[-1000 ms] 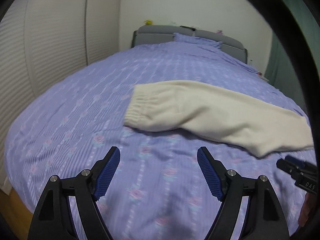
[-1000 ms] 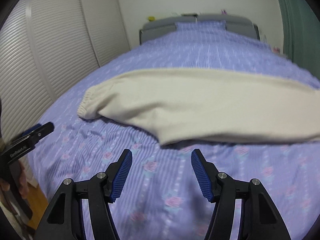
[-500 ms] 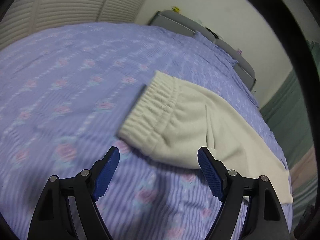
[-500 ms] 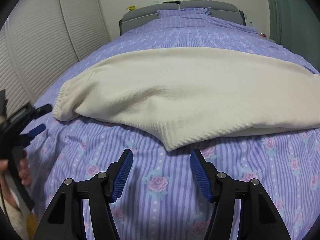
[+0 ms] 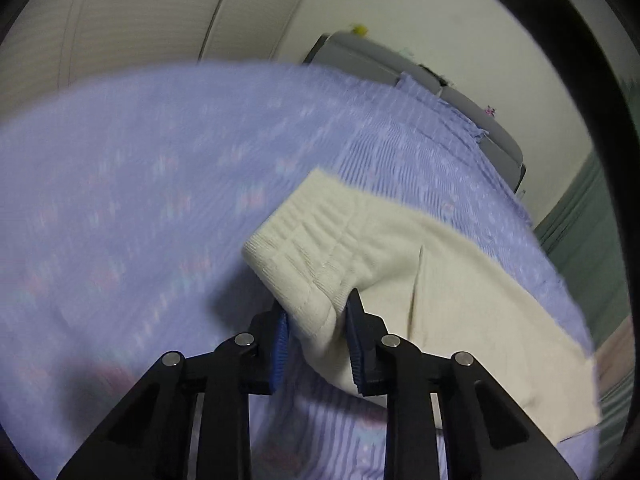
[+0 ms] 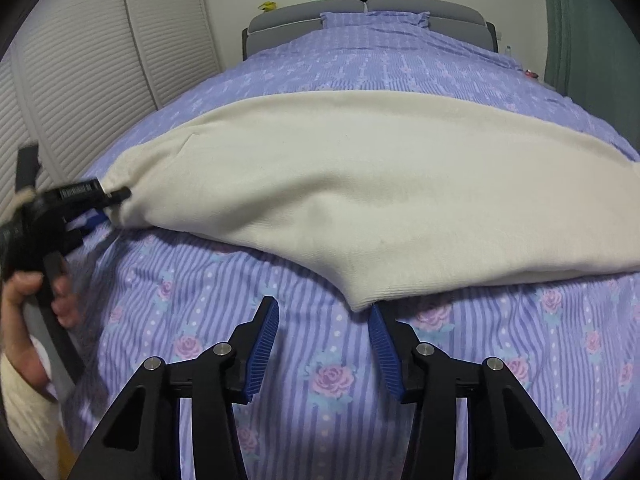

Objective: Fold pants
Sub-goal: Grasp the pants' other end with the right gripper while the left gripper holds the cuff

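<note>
Our left gripper (image 5: 316, 312) has the near corner of the waistband (image 5: 304, 248) between its blue pads, and its jaws are closing on it; the ribbed elastic bunches up in the narrow gap and the pads press against the cloth on both sides. From the right wrist view we see the same gripper at the left side of the bed, its black tip pinching the waist end of the pants (image 6: 360, 184), with a person's hand (image 6: 24, 312) wrapped around its handle and a cream knitted sleeve (image 6: 24, 412) below.

Our right gripper (image 6: 324, 320) hovers over the bedspread (image 6: 224, 280) with its jaws apart but closing. The lowest point of the pants' near edge sits just above the tip of its right-hand finger; whether that finger touches the cloth we cannot tell, and nothing is pinched between the pads.

The cream pants lie flat across the middle of the bed, waist toward the bed's left edge and legs running out toward its right edge, on a purple striped bedspread with pink roses. Beyond them, at the head of the bed, stands a grey headboard (image 6: 296, 16) with a pillow (image 6: 372, 20) in the same purple cloth. A white louvred wardrobe (image 6: 100, 60) runs along the bed's left side.
</note>
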